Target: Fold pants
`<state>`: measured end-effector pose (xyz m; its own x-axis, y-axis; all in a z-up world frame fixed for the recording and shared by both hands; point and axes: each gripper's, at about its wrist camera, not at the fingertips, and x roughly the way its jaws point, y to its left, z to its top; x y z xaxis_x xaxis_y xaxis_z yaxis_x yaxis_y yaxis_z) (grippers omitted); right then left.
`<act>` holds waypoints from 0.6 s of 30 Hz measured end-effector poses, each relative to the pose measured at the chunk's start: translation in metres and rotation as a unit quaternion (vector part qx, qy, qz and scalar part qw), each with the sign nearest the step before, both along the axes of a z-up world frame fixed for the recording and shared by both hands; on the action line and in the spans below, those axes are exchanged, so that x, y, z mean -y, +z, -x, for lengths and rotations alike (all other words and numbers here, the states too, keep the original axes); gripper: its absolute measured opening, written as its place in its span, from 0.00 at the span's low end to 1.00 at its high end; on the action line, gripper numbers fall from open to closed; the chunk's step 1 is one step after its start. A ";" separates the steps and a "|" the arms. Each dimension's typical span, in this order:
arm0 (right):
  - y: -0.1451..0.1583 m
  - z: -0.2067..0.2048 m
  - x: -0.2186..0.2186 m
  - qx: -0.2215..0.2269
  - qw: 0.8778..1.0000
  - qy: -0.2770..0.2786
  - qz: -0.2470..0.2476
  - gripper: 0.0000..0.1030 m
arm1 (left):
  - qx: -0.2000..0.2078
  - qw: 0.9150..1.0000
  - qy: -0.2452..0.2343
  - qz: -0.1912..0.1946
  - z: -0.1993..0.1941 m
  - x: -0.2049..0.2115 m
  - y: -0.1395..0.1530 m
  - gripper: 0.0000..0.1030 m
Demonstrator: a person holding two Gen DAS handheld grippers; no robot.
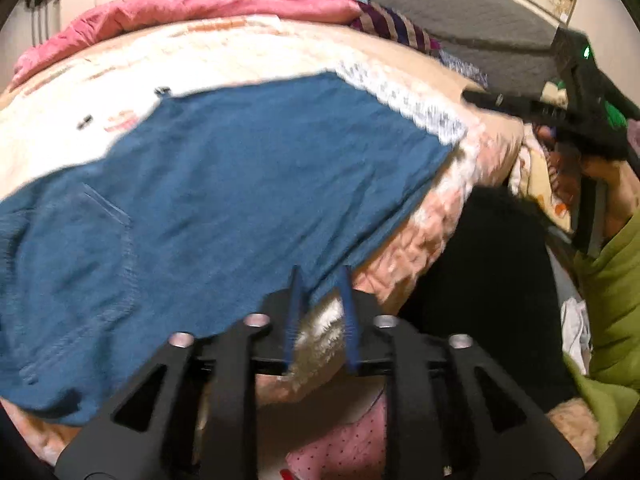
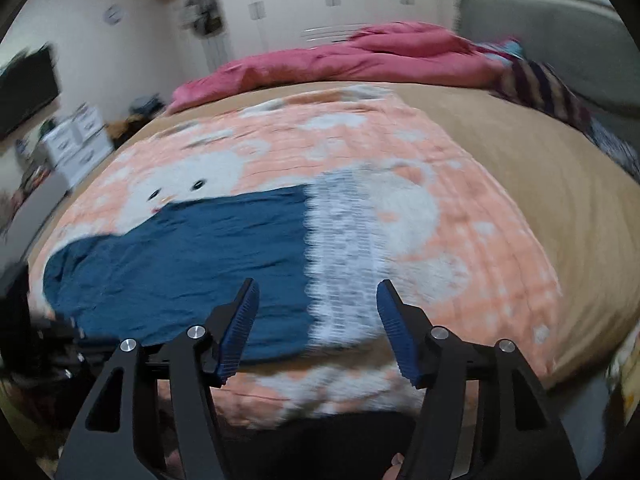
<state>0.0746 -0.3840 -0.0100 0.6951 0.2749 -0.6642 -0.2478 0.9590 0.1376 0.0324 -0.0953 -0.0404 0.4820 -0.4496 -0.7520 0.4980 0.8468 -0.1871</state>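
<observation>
**Pants laid out on the bed, both grippers released and clear**

Pants of blue denim are spread flat across the pink patterned blanket on the bed, with a back pocket showing toward the near end in the left wrist view. Relative to the pants, a pink duvet is heaped at the far side of the bed, well apart.

The left gripper is seen narrowly parted at the near edge of the pants; nothing is pinched between its pads, and the cloth edge lies just beyond them. The right gripper is spread wide above the near edge of the pants, where the denim meets a pale patch of the blanket; nothing is held there either.

The layer appears to be laid down and let go, so the next fold is judged to be the step in hand. It is best done by taking the two corners of one end, pinched at the very edge so that only the intended layers are caught. Both corners should be lifted together and carried evenly over the pants, so the edges are matched and no wrinkle is dragged in. The blanket beneath must not be caught with the cloth.
</observation>
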 end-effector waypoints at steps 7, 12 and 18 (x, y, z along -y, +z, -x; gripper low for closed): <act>-0.025 -0.020 -0.035 -0.046 0.998 0.025 0.033 0.58 | 0.048 0.994 0.099 -0.028 -0.005 -0.048 0.029 0.44; -0.041 -0.025 -0.037 -0.077 0.996 0.016 0.047 0.62 | 0.036 0.984 0.165 -0.058 -0.017 -0.082 0.019 0.53; -0.051 -0.027 -0.036 -0.093 0.995 0.013 0.045 0.62 | 0.003 0.979 0.190 -0.071 -0.028 -0.100 -0.006 0.56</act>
<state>0.1019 -0.3476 -0.0608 0.5512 0.2257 -0.8033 -0.2513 0.9629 0.0982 0.0606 0.0045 -0.0468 0.5989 -0.1281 -0.7905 0.1423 0.9884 -0.0524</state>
